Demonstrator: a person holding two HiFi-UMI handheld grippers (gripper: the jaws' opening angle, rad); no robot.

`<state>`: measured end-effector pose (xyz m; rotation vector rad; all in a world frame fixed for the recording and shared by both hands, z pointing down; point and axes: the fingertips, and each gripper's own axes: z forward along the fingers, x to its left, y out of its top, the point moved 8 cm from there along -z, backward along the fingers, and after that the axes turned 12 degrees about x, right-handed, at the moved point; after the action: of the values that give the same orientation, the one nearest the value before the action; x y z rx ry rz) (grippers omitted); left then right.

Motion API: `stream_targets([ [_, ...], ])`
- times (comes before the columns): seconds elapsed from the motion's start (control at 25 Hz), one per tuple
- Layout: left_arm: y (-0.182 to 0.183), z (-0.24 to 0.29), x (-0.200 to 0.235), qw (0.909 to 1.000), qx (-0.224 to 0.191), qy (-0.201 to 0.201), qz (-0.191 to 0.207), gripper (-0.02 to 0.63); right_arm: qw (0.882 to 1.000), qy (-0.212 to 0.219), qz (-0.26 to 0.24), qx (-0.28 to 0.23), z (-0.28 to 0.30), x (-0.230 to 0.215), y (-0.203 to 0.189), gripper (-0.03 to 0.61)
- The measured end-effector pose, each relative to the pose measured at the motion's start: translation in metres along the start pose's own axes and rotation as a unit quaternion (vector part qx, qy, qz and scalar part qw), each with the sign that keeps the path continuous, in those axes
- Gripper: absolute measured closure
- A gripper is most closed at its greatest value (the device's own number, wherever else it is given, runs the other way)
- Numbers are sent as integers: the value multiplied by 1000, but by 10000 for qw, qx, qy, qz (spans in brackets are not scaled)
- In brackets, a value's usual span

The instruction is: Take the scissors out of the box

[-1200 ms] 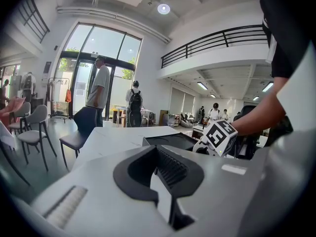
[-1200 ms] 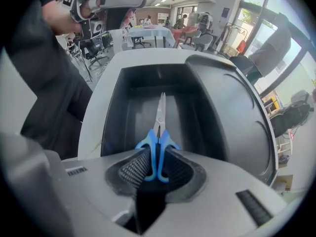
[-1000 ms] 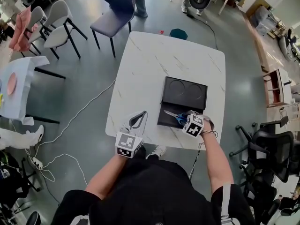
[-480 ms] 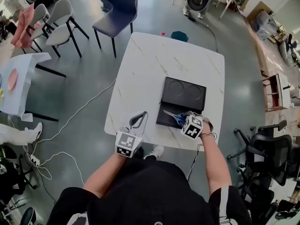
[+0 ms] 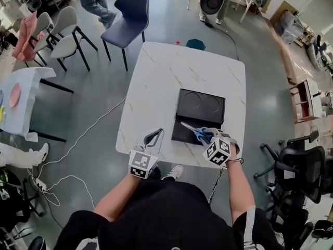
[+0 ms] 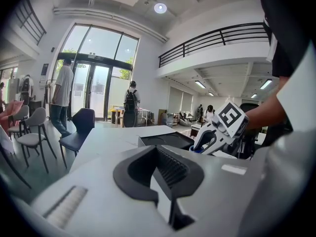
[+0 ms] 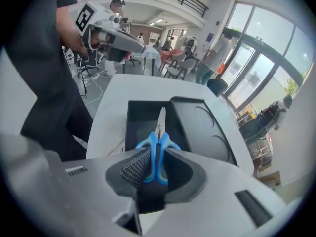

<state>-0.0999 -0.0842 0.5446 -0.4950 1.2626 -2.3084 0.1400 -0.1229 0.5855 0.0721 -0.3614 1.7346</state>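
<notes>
Right gripper view: the right gripper [image 7: 158,158] has its jaws clenched on the blue handles of the scissors [image 7: 159,138]. A ribbed pad presses the left handle loop. Bare metal blades run straight ahead, out past the jaw tips, over the open half of the black box [image 7: 140,117]. Cannot tell whether the blade tips touch the floor of that half. The other half of the box sits just to the right, raised, with curved outlines on its face.

Head view: the right gripper [image 5: 209,135] is at the near right of the worktop [image 5: 166,77], close to the near edge. The scissors [image 5: 193,130] lie across the near half of the box [image 5: 200,107], tips aimed at the far left. The box sits right of centre, its near side close to the near edge. The far half shows two round recesses.

Left gripper view: the left gripper [image 6: 158,154] has its jaws closed together, nothing between them. The box [image 6: 165,140] and the other gripper's marker cube are ahead to the right.

Head view: the left gripper [image 5: 155,134] is at the near edge, left of the box and apart from it.

Beyond the far left corner a dark blue chair [image 5: 125,14] stands on the floor. A pale cable [image 5: 88,129] trails across the floor to the left.
</notes>
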Motion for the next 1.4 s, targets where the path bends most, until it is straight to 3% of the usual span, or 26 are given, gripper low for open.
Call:
stream_targets([
  [0.24,11,-3,-1,10000,-31,45,-3,604,9923,-778,537,-799,-43,2,3,495],
  [0.44,17,-2,-3,10000,-78,28,41,604,9699,-1271,1312,-1611,-76,-1,7,495],
  [0.6,24,-3,-5,9998,-162,9,93,604,9358,-1563,2089,-2371,-97,-1,9,495],
  [0.84,34,-8,-5,9994,-334,4,125,604,8665,-1911,3156,-3363,-121,-1,10,495],
  [1.08,47,-10,-3,9987,-500,4,75,604,8031,-2294,3828,-3949,-136,3,13,495],
  [1.2,56,-10,-1,9981,-608,17,102,604,7853,-2474,3984,-4043,-139,5,15,495],
  [1.4,65,-13,2,9969,-780,3,55,604,7702,-2631,4062,-4155,-144,7,15,494],
])
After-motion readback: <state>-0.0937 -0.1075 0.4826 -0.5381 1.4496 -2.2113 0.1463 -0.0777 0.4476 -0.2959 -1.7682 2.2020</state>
